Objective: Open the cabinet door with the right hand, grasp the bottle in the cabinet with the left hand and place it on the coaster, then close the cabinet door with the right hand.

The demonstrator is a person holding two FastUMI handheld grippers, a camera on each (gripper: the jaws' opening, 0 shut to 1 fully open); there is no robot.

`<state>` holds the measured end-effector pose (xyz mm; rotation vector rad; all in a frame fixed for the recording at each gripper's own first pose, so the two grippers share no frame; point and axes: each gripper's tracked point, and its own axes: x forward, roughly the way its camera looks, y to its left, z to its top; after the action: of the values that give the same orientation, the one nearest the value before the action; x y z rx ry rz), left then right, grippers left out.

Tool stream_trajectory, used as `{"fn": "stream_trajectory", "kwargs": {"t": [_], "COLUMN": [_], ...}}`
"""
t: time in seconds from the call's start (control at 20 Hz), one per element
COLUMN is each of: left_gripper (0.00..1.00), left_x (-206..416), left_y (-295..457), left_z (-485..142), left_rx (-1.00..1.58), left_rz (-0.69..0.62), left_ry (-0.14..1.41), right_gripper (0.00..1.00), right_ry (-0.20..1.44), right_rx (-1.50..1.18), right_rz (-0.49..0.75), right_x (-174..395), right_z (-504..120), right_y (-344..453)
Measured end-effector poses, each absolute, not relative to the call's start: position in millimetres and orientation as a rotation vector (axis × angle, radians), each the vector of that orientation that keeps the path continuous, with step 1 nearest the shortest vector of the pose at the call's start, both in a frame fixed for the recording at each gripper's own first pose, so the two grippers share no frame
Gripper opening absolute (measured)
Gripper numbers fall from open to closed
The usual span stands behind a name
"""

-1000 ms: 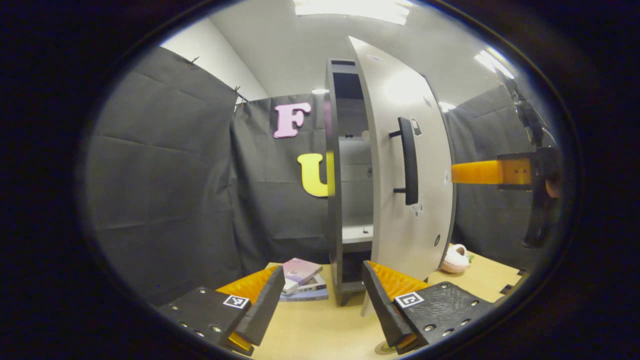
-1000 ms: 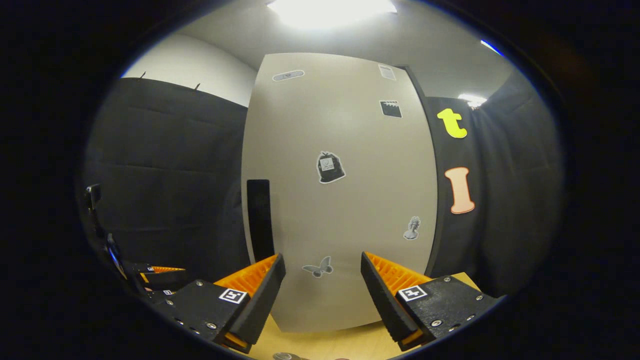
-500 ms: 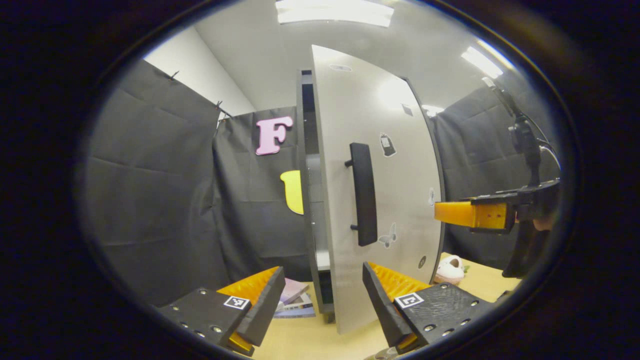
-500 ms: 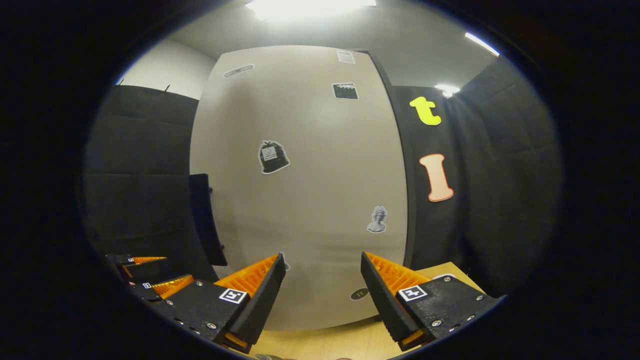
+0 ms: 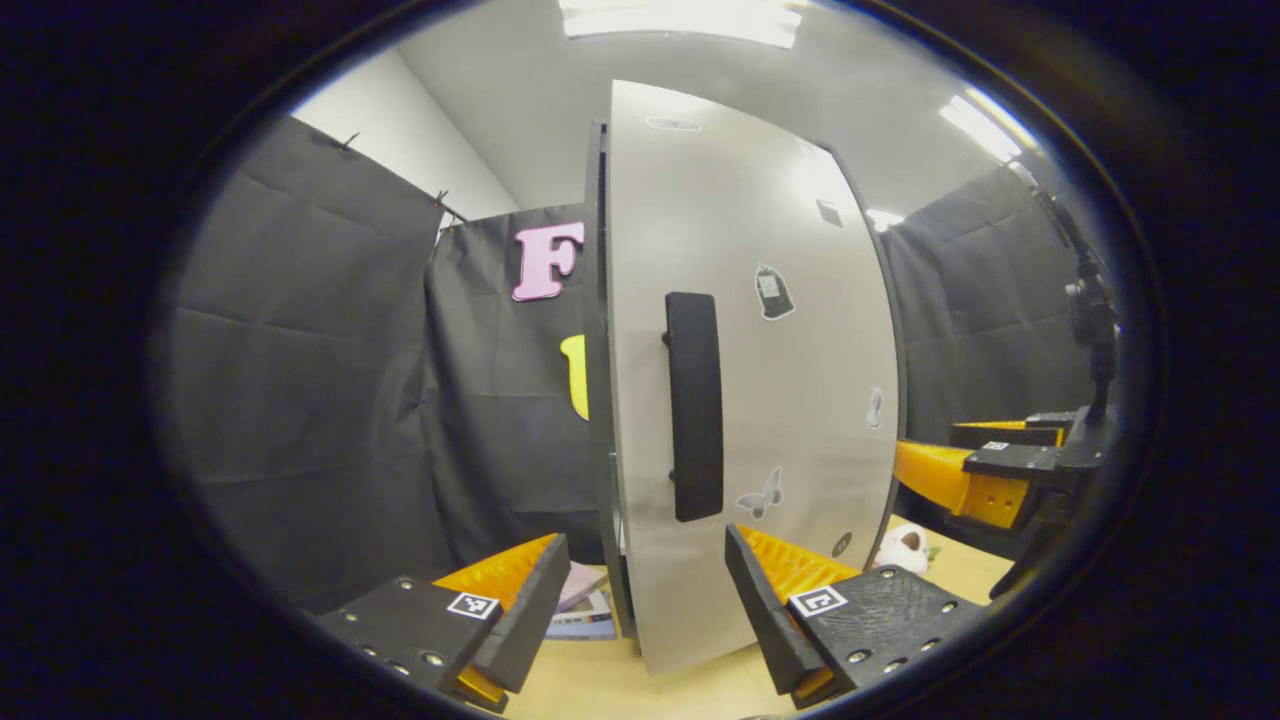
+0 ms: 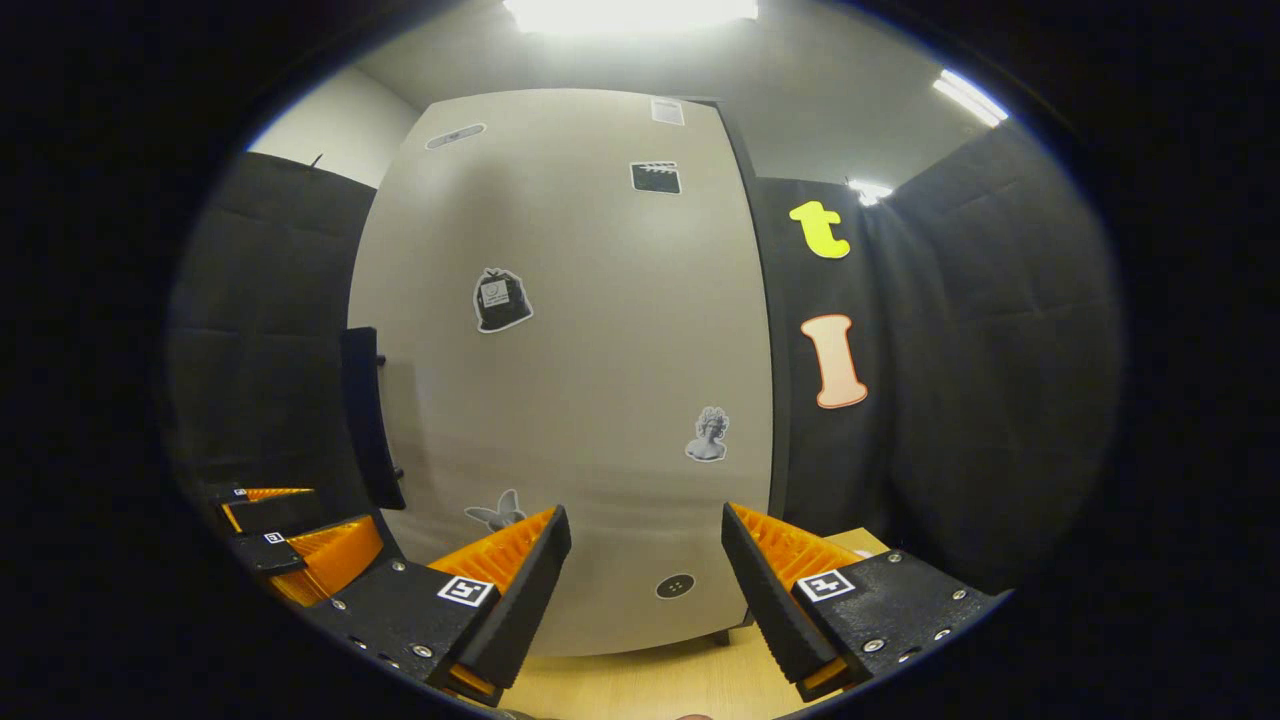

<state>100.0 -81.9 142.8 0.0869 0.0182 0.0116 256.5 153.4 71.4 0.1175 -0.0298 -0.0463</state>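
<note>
In the left gripper view, the tall dark-framed cabinet (image 5: 598, 400) stands on the pale wooden table (image 5: 600, 685), its flat light-grey sticker-dotted door (image 5: 790, 400) nearly flush with the frame – only a thin dark sliver of the inside shows along the door's edge at 9 o'clock of the panel, too narrow to tell what the shelves hold. The long black bar handle (image 5: 694, 406) runs upright on the door, just above the gap of the left gripper (image 5: 640, 600), whose jaws stand wide apart with nothing between them; the door's lower edge sits between the two fingers, farther off. A small stack of books (image 5: 585, 610) lies on the table at the cabinet's foot, toward 7 o'clock of the door. A pale plush toy (image 5: 905, 547) rests on the table at 4 o'clock. The right gripper (image 5: 950, 470) shows at 3 o'clock, near the door's hinge side; whether it touches the panel I cannot tell.

In the right gripper view, the same door (image 6: 590, 380) faces the camera squarely, its handle (image 6: 366, 415) at 9 o'clock seen edge-on. The right gripper (image 6: 645, 590) is spread wide and empty – the door stands just beyond its tips, contact unclear. The left gripper (image 6: 290, 535) sits at 8 o'clock, below the handle
</note>
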Motion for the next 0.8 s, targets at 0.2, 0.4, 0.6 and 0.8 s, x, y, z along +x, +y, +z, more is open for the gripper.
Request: {"fn": "stream_trajectory", "kwargs": {"t": [0.2, 0.4, 0.6, 0.8], "left_gripper": [0.92, 0.89, 0.93, 0.89], "left_x": [105, 106, 106, 104], "left_y": [-81, -86, -92, -95], "left_z": [147, 149, 147, 148], "left_rx": [0.123, 0.101, 0.067, 0.056], "left_rz": [0.015, 0.022, 0.017, 0.024], "left_ry": [0.009, 0.013, 0.026, 0.032], "right_gripper": [0.94, 0.94, 0.94, 0.94], "right_ry": [-0.040, -0.019, -0.022, -0.065], "right_rx": [0.133, 0.148, 0.146, 0.088], "right_rz": [-0.041, -0.039, -0.032, -0.006], "right_x": [255, 254, 248, 245], "right_z": [74, 69, 68, 77], "right_y": [152, 148, 153, 162]}}
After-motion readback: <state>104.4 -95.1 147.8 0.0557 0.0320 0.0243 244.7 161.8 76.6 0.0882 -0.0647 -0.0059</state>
